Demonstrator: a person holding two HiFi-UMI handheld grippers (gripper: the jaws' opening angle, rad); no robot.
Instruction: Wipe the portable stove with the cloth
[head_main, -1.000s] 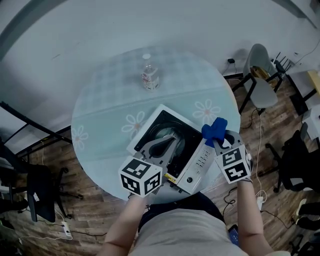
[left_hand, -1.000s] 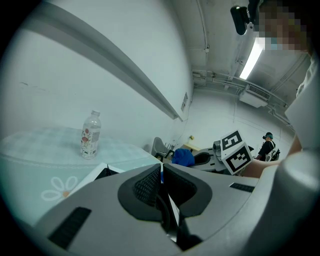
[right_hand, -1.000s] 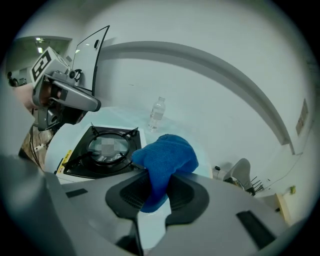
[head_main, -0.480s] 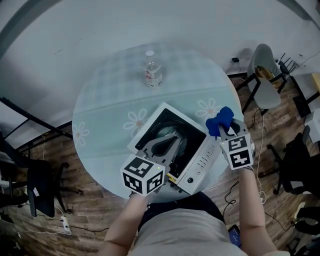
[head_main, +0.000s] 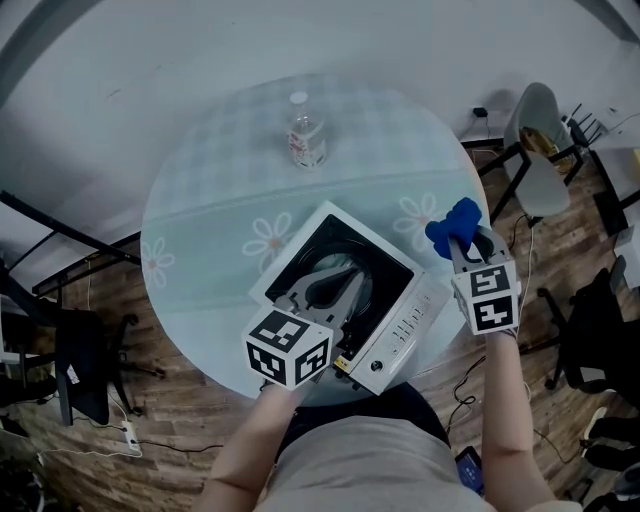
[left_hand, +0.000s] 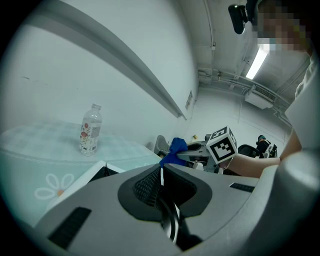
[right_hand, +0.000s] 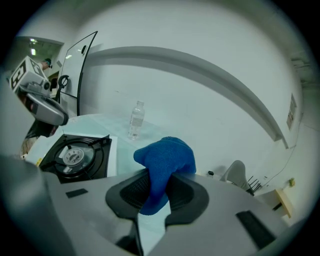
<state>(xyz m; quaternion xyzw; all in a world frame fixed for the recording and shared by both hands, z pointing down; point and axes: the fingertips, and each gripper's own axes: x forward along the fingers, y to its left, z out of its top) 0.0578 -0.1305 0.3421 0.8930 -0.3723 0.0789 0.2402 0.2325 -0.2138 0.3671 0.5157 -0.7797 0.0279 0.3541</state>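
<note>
My right claw (right_hand: 159, 192) pinching the blue cloth (right_hand: 167, 155) beside the stove (head_main: 398, 322), my left claw (left_hand: 161, 175) closed, empty, over the stove

- At near edge of table (head_main: 200, 230): portable stove (head_main: 375, 280).
- Towards far edge, well behind portable stove: bottle (head_main: 305, 132), upright.
- Over portable stove's near side: left gripper (head_main: 325, 290).
- Over right edge, beside portable stove: right gripper (head_main: 462, 243), cloth (head_main: 452, 225) between jaws.

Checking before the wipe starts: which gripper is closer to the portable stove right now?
Left. The left gripper is directly over the portable stove; the right gripper, holding the blue cloth, is off the stove's right side.
</note>
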